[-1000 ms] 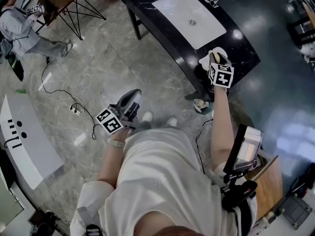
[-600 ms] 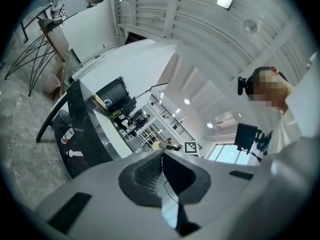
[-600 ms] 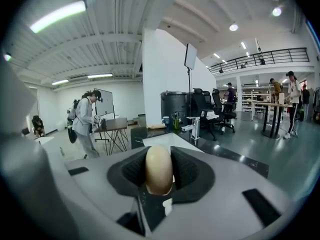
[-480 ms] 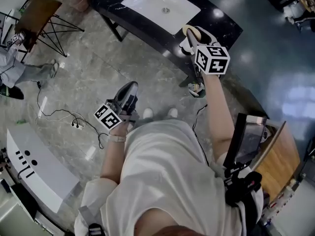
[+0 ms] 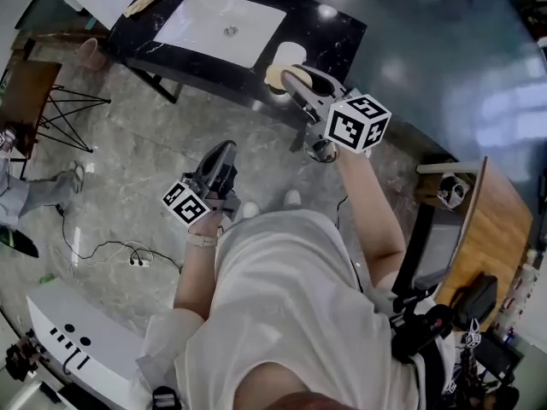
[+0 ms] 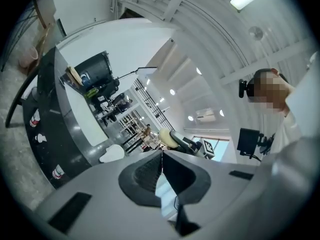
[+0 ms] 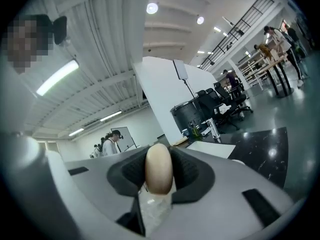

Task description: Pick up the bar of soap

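Note:
The bar of soap (image 5: 273, 78) is a cream oval, held above the black counter (image 5: 342, 37) by my right gripper (image 5: 289, 77), which is shut on it. In the right gripper view the soap (image 7: 159, 168) stands upright between the two dark pads (image 7: 187, 176). A white soap dish (image 5: 293, 54) lies on the counter just beyond the soap. My left gripper (image 5: 224, 152) hangs lower, over the floor and in front of the person's body, shut on nothing. In the left gripper view its jaws (image 6: 161, 163) meet, with the soap (image 6: 166, 137) and the dish (image 6: 113, 154) visible beyond.
A white sink (image 5: 220, 28) is set into the counter left of the dish. A folding stand (image 5: 51, 101) is on the marble floor at the left, with a cable (image 5: 111, 250) and a white cabinet (image 5: 77, 340) below it. A wooden table (image 5: 487, 229) is at the right.
My right gripper has come up from the soap dish with the soap in it, and the dish now shows bare beside it. The head view has swung right. The left gripper has stayed put.

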Demonstrator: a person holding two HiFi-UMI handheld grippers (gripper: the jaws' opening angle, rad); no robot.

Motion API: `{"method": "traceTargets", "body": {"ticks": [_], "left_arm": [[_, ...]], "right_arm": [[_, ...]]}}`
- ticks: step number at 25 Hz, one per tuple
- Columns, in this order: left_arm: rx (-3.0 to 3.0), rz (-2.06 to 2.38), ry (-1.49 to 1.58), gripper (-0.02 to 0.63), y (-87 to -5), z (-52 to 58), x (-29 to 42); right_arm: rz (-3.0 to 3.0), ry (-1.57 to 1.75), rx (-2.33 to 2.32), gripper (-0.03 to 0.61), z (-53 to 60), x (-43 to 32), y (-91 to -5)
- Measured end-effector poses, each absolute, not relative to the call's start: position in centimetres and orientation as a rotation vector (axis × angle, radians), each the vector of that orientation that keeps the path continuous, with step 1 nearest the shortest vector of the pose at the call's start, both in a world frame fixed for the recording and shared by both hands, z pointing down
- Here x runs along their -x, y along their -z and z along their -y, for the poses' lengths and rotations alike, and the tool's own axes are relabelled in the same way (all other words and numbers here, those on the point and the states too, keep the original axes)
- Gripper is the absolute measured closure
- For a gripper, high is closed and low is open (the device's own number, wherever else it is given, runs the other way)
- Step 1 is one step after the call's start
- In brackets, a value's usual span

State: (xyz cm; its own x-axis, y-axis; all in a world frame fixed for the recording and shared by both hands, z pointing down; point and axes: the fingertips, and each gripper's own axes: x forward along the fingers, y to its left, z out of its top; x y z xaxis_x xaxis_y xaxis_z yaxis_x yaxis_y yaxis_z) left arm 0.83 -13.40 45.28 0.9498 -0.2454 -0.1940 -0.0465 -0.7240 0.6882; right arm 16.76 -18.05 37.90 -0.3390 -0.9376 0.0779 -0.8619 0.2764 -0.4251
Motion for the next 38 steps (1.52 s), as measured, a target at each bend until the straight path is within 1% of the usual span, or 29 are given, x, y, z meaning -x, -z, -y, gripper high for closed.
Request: {"method": "traceTargets", "body": {"ticks": [6,13,14,16,17,23,25,38], "left_arm": [[-2.363,0.017,0.369,0.604,-42.8,11.7,-5.1],[-2.347,-0.158,0.454,0.6,-39.2,9.6,-8.2],[-2.35,-0.168,0.451,0.588,-39.1,9.4,-8.6],[-2.354,-0.189,0.441,0.536,-38.9,8.9,-9.2],[-2.355,-0.197,0.435,0.522,-38.8,8.6,-9.5],[-2.35,-0.213,0.407,0.507,-39.3,7.6,-10.6],[-2.351,-0.223,0.384,0.489,-39.5,7.3,-11.0],[-2.312,-0.253,0.343,0.499,-40.3,5.8,-11.6]], "right_arm": [[-2.258,0.707,1.457,0.453,13.3,-16.0,-36.0],[-2.172,0.806,1.319,0.453,9.6,-14.9,-37.4],[-2.15,0.819,1.307,0.453,9.2,-14.9,-37.7],[-2.117,0.84,1.297,0.453,8.6,-14.8,-38.4],[-2.105,0.846,1.293,0.453,8.3,-14.8,-38.6],[-2.052,0.838,1.279,0.453,6.8,-14.9,-39.5],[-2.058,0.829,1.266,0.453,6.4,-14.6,-39.6],[-2.025,0.848,1.265,0.453,4.9,-14.5,-40.7]]}}
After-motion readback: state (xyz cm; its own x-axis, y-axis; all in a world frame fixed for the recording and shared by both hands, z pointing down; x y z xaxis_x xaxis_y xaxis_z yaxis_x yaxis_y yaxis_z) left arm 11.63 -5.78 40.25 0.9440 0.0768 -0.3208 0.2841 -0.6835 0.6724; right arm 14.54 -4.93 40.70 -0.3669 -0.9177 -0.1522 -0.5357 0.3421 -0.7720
